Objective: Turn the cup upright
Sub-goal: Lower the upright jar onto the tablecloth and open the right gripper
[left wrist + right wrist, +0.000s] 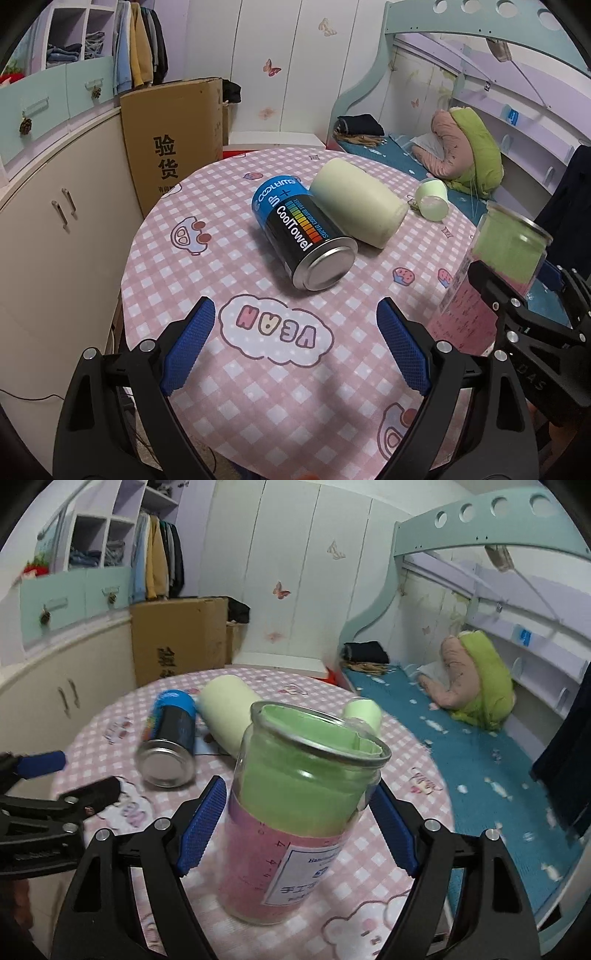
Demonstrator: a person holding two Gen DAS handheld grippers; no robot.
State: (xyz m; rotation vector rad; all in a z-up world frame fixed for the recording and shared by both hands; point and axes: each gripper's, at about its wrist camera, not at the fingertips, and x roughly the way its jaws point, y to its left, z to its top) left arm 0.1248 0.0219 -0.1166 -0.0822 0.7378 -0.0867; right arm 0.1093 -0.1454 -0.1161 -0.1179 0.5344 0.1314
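A glass cup point(295, 812) with a green and pink lining stands nearly upright, mouth up and tilted a little, between the blue pads of my right gripper point(299, 823). The pads sit close against its sides; its base is on the pink checked tablecloth point(388, 867). The same cup point(491, 280) shows at the right in the left wrist view, with the right gripper behind it. My left gripper point(295, 343) is open and empty above the tablecloth point(184, 280), left of the cup.
A blue and black CoolTowel can point(299, 236) and a cream cylinder point(358, 201) lie on their sides mid-table. A small pale green cup point(432, 199) lies near the far right edge. A cardboard box point(170, 136) and cabinets stand left; a bed is right.
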